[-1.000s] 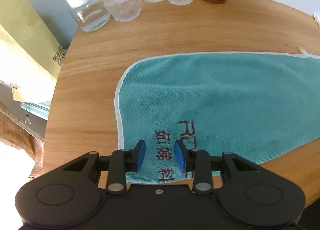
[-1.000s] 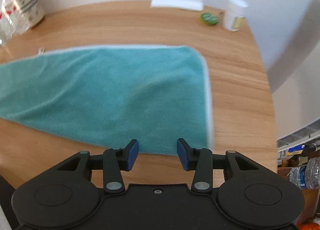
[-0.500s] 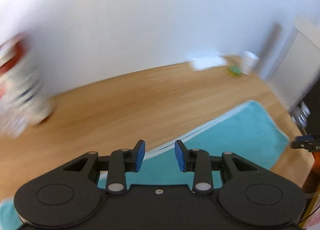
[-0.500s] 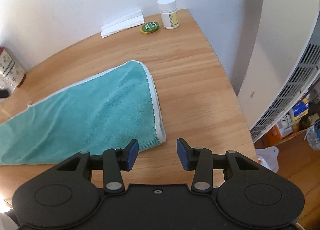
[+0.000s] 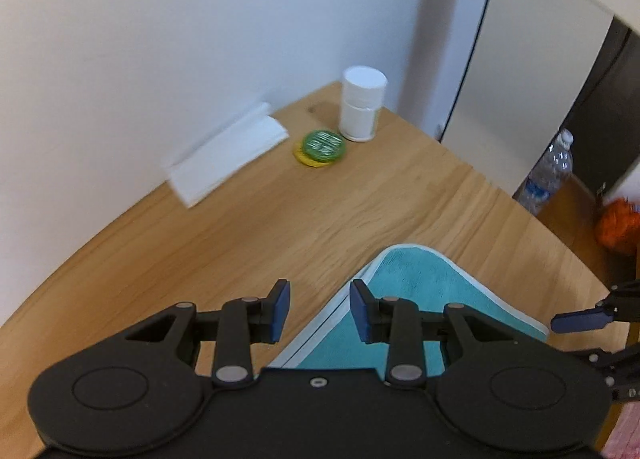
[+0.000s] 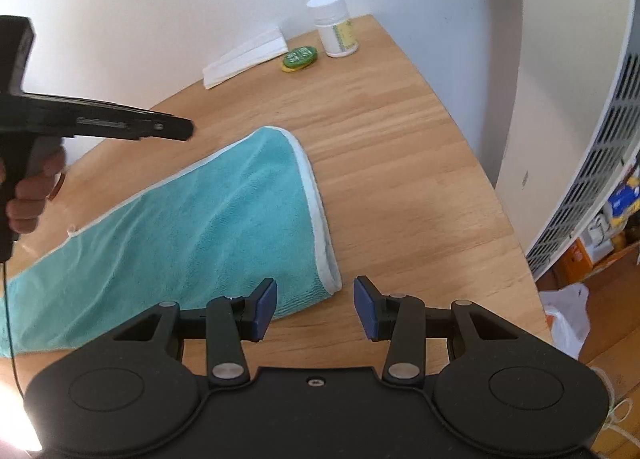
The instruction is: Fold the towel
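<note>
A teal towel with white trim lies flat on the wooden table, running from the left edge to a rounded end on the right. My right gripper is open just above and in front of the towel's near right corner. My left gripper is also open and hovers over the towel's far right corner, where two white trims run side by side. In the right wrist view my left gripper comes in from the left, held by a hand. Nothing is between either pair of fingers.
At the table's far right corner stand a white bottle, a green round tin and folded white paper. The table's right edge drops to the floor, with a water bottle, a plastic bag and a white grille.
My left gripper has swung from the towel's lettered left end across to its far right corner. My right gripper has turned toward the near right corner. Both stayed open.
</note>
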Demonstrator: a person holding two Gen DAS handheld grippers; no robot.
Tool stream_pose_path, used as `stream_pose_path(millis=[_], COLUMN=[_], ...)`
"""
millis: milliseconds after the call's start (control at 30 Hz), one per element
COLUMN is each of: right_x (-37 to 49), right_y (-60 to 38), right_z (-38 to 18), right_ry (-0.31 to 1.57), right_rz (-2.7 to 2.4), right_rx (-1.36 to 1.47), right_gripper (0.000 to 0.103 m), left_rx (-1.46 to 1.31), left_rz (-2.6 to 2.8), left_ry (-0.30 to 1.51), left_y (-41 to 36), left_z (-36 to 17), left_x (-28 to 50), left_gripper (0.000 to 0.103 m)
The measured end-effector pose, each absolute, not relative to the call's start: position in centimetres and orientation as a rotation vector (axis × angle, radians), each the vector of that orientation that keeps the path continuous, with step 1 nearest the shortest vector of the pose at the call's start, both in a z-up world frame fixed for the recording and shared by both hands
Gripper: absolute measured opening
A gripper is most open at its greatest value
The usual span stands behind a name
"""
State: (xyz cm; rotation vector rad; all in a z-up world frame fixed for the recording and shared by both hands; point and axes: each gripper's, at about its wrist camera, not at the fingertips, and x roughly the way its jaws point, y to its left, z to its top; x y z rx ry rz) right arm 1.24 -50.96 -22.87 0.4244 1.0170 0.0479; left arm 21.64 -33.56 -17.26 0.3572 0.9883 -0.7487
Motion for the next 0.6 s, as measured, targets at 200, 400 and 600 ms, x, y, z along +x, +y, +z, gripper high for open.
stream_pose_path(millis=[200, 400, 600], right_x=[1.6, 1.7, 2.0], right_y=[-51.0, -51.4, -51.6], right_z=[-23.3, -23.5, -23.7], right_ry=[1.006, 0.989, 0.983], right_rz=[0.084, 0.097, 0.091], right_rx=[0.455, 0.481, 0.509], right_gripper=[0.048, 0.048, 0.048], left_rx=[0.392, 0.419, 0.528], left_rz=[-0.801, -0.891, -0.936], left_ry=[1.012, 1.057, 1.047], left_y=[-36.8, -38.0, -38.8], left_z=[-18.9, -20.4, -20.8], left_x=[22.9, 23.2, 22.4], left_gripper=[0.033, 0.033, 0.033])
